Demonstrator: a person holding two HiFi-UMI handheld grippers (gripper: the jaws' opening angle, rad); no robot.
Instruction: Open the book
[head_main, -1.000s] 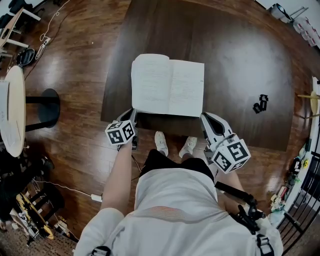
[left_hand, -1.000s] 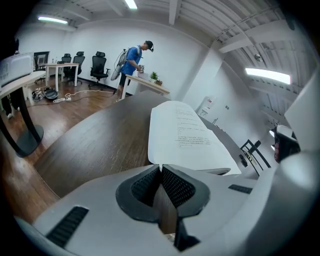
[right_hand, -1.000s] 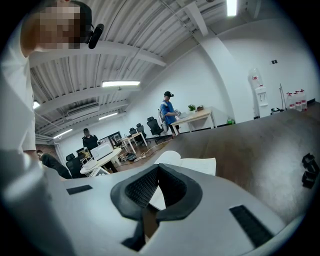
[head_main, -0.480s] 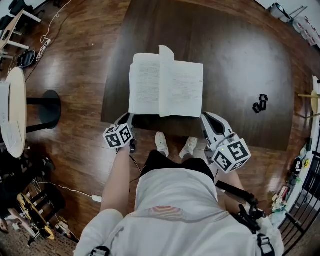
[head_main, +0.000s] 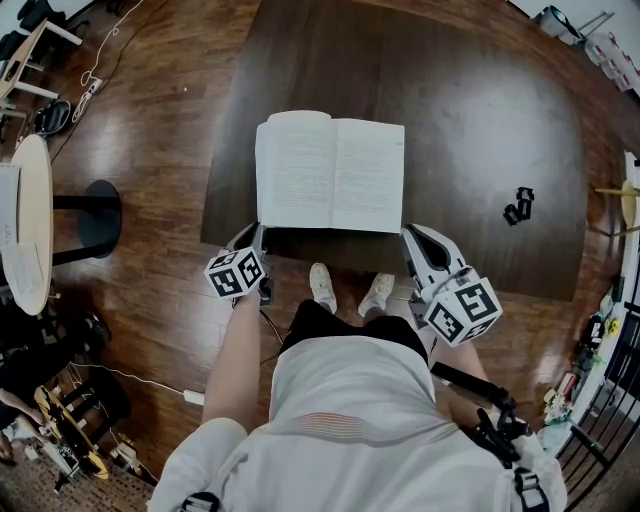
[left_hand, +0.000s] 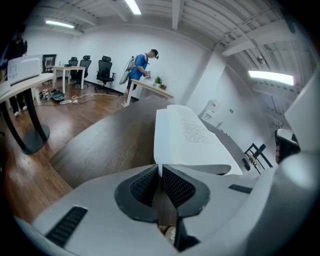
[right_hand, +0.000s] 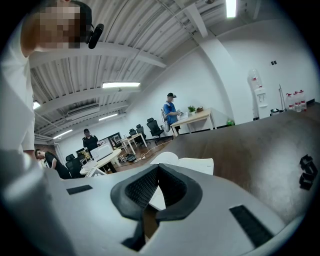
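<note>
Left tool (left_hand: 160, 169) tilts downward, jaws together, at the open book's (left_hand: 187, 135) corner.

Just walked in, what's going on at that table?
A person stands at the dark table with a gripper in each hand. The book lies open flat, pages up. The left gripper and right gripper sit at the table's near edge, both shut and holding nothing.
</note>
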